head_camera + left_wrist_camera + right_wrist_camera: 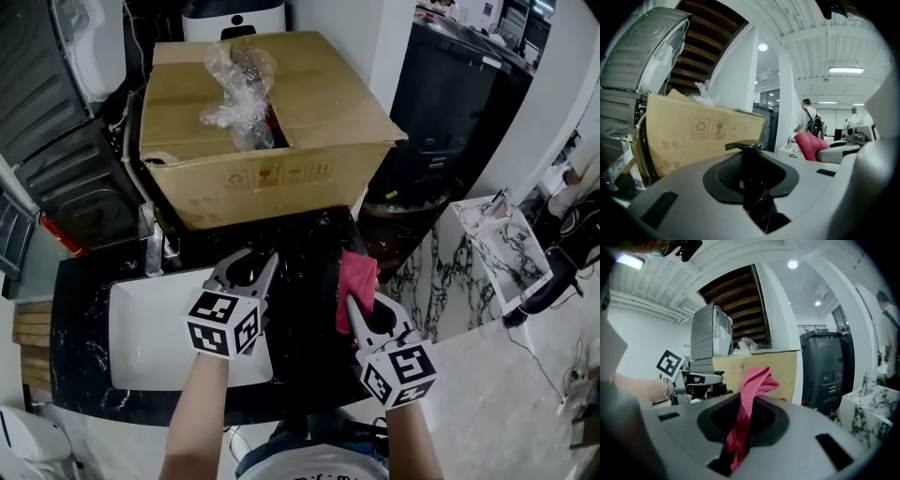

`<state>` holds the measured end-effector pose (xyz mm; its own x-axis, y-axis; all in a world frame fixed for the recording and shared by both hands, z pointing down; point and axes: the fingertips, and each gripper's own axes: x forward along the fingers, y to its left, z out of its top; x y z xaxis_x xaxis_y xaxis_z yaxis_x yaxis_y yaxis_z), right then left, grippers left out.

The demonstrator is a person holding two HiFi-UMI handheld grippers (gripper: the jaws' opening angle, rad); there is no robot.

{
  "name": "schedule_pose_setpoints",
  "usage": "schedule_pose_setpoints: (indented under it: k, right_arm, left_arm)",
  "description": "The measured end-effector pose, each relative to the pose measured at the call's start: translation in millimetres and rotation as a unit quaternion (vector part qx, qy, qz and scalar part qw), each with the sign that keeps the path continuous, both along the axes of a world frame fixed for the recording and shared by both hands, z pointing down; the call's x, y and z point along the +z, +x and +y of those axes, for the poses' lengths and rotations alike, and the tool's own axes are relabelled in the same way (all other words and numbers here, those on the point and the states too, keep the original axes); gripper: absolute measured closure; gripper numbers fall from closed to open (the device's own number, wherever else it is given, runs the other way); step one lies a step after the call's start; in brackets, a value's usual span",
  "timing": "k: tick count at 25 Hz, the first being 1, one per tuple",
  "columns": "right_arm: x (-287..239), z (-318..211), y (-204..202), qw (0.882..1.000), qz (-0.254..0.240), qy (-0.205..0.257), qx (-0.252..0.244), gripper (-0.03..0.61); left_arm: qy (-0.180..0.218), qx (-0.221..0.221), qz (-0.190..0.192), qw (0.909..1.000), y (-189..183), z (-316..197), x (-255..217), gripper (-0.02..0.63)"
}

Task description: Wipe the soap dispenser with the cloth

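My left gripper (pixel 255 272) is shut on a black soap dispenser; its pump head (pixel 745 147) stands upright between the jaws in the left gripper view. In the head view the dispenser's body is lost against the dark counter. My right gripper (pixel 362 311) is shut on a red cloth (pixel 357 280), which sticks up from the jaws and folds over at the top (pixel 752 385). The two grippers are held side by side above the counter, the cloth a short way to the right of the dispenser and apart from it.
A large cardboard box (pixel 309 141) with crumpled plastic wrap (pixel 239 89) stands just behind. A white sink basin (pixel 141 328) with a faucet (pixel 155 248) sits in the black counter at left. A marble-patterned stand (pixel 497 244) and a black bin (pixel 459 103) are at right.
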<state>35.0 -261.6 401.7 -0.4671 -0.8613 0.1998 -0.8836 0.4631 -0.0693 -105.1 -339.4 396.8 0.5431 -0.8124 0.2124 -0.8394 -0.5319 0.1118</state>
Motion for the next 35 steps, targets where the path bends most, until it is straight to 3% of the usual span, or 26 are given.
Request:
schedule_pose_setpoints:
  k: [6,10,13,21,30,35]
  right_arm:
    - [-14.7,28.7,-21.5,1.0,0.007,0.024,0.002,0.525]
    - [-18.4,36.3,-32.2,0.999,0.013,0.034,-0.009,0.525]
    - [-18.0,38.4,-41.1,0.999,0.019,0.035,-0.03,0.525]
    - [-24.7,45.6,-83.0,0.991,0.026,0.05,-0.121,0.525]
    - [-13.6,40.8,-94.7,0.987,0.058,0.052,-0.139,0.525]
    - [8.0,49.5,-89.4,0.987,0.074,0.031,-0.137,0.525]
  left_arm:
    - [-0.067,-0.046,0.049,0.9955,-27.8,24.9,-4.5,0.522]
    - [-0.122,-0.08,0.103,0.9839,-39.5,35.6,-2.0,0.522]
    - [-0.154,-0.08,0.131,0.9761,-33.2,42.7,-1.8,0.522]
    - [-0.164,-0.083,0.124,0.9752,-11.5,53.0,-9.3,0.522]
    - [-0.182,-0.097,0.172,0.9633,-12.6,63.8,-12.2,0.52]
    - [-0.203,-0.103,0.2,0.9531,-11.9,63.1,-6.7,0.52]
